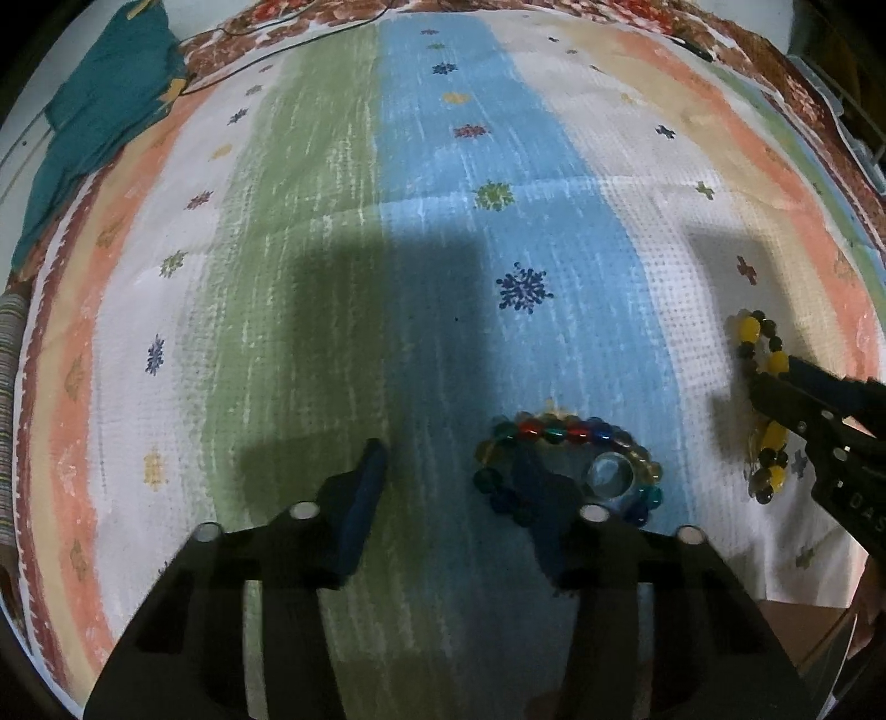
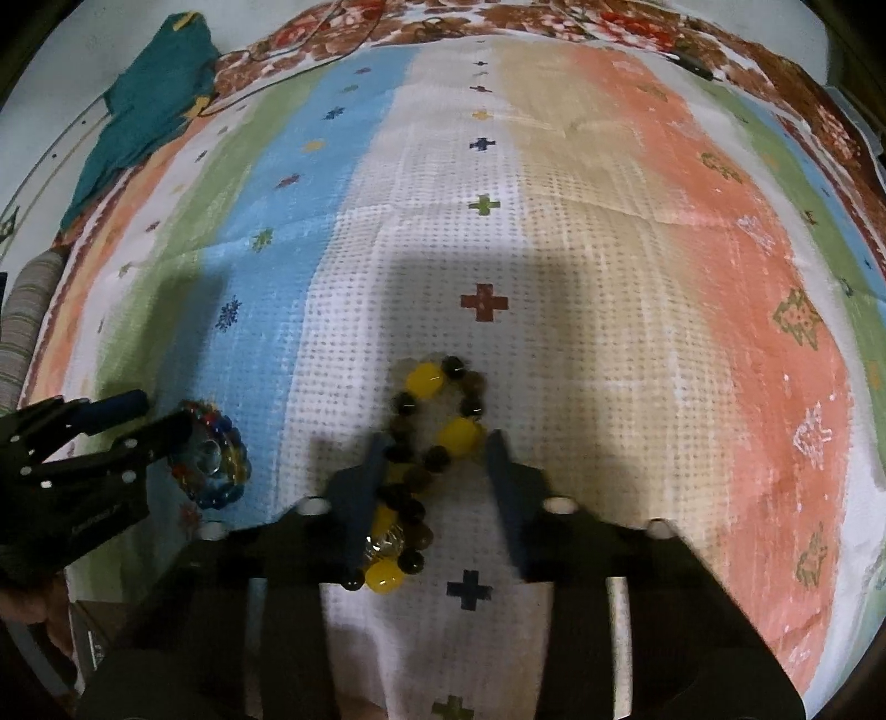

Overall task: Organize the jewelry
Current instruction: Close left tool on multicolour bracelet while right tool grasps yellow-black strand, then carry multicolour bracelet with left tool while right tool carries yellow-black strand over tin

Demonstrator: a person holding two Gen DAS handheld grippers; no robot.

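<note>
Jewelry lies in two pieces on the striped cloth [image 2: 554, 232], and we have a gripper at each. Our right gripper [image 2: 437, 471] sits low over the yellow-and-dark bead bracelet [image 2: 426, 443], fingers spread wide with the looped strand between them; the left finger [image 2: 365, 487] touches or overlaps the beads on that side, while the right finger stands clear of them. Our left gripper [image 1: 451, 482] is likewise spread, its right finger [image 1: 531, 487] lying across the multicoloured bead bracelet [image 1: 565, 432], which circles a clear glass ring [image 1: 609, 473] — the other finger rests over bare green stripe, well off the beads. The risks come from this off-centre placing: if we close the right gripper now, we judge it would catch only one side of the twisted strand, and the round beads could roll out or the loop drag across the cloth. On the left, closing could sweep the bracelet sideways and knock the glass ring loose rather than pinch anything. The soft, creased cloth may also bunch up under the tips. Both grippers point forward and tilt down toward the surface, near each other, each visible at the edge of the other's view. Beyond them lie a teal cloth [image 1: 105, 111] and a thin cable [image 1: 266, 50] at the far edge.
</note>
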